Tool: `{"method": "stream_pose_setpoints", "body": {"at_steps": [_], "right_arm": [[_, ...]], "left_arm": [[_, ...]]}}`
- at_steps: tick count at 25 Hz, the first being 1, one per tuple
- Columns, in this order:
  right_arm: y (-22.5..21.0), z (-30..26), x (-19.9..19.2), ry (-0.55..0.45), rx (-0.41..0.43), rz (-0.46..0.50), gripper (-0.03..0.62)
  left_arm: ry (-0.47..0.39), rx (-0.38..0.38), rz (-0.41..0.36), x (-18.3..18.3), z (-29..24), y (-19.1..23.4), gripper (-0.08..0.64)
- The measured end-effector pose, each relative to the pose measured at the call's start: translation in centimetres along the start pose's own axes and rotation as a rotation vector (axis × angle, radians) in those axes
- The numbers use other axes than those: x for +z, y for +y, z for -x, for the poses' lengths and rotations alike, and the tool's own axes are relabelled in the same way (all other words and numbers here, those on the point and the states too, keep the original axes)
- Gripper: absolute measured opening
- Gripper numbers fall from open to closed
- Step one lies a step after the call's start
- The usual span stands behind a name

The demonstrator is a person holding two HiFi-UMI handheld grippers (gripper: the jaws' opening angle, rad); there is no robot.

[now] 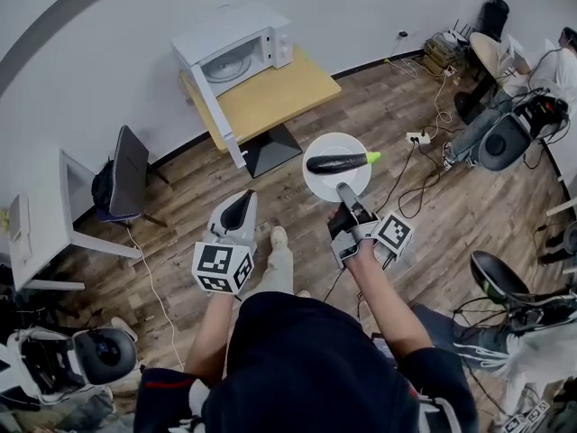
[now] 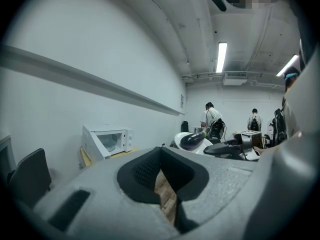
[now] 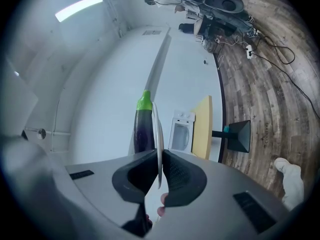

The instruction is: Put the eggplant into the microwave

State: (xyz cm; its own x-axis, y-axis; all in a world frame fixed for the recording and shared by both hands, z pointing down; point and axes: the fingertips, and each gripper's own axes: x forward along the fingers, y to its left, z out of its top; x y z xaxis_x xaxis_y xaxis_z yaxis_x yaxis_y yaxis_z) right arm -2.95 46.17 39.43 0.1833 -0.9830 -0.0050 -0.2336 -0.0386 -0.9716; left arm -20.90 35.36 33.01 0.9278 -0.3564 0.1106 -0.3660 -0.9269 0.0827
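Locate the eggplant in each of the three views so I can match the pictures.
Head view: the eggplant lies on the white plate, just right of centre.
Left gripper view: right of centre, small, on the plate beyond the jaws.
Right gripper view: centre, green stem at the top, just left of the plate seen edge-on.
Shared landmark: the white microwave.

Quick count: one eggplant point(image 1: 338, 161), one plate point(image 1: 334, 187), one microwave point(image 1: 236, 45), one wooden table point(image 1: 270, 97), two grippers (left gripper point(image 1: 239, 206), right gripper point(image 1: 343, 190)), and two people point(image 2: 212, 118) out back, maybe more, it's tiny there.
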Motion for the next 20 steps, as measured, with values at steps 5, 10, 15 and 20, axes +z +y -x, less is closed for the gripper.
{"method": "stream_pose_setpoints", "body": {"at_steps": [5,10,15,20], "right_arm": [[-1.1,-2.5,1.1,0.005,0.0,-0.012,0.028],[-2.3,-6.3,3.0,0.006,-0.009,-0.022,0.028],[-3.0,-11.3,5.3,0.012,-0.021,-0.027,0.028],[-2.8,-17.0,6.8,0.016,-0.028,-0.029,0.028]], "left_arm": [[0.001,0.001,-0.001,0.1,-2.7,1.2,0.014],[0.007,0.007,0.0,0.2,-6.5,3.5,0.014],[0.004,0.012,0.007,1.2,-11.0,6.5,0.014],[0.01,0.003,0.004,2.6,-15.3,10.1,0.014]]}}
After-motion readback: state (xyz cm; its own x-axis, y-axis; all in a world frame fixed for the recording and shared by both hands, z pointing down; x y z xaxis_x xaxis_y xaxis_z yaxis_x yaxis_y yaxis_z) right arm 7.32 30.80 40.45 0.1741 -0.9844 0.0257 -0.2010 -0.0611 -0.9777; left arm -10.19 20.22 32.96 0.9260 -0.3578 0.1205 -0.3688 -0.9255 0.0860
